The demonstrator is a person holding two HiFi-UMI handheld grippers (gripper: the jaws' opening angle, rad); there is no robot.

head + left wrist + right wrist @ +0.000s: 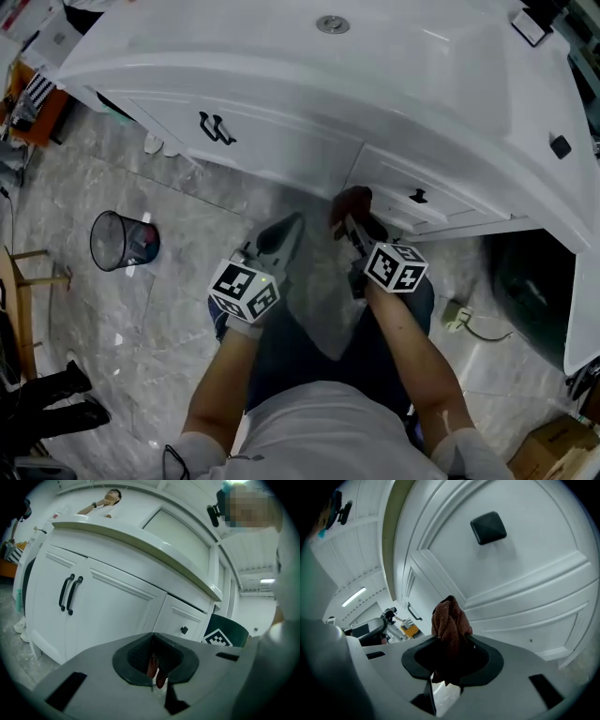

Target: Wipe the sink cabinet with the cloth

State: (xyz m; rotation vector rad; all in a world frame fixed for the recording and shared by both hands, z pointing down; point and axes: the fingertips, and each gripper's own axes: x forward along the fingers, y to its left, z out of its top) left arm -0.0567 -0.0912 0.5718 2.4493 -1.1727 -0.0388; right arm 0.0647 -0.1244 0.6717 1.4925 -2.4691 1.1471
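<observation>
Grips the rust-brown cloth (450,620) in the right tool (449,637), close to the sink cabinet's (281,141) drawer front (525,569), below its black knob (488,527). Holds the left tool (152,660) pressed together, empty, over open floor (84,309) facing the double doors (98,606). Leftward, wire bin (122,241) with something red inside.
</observation>
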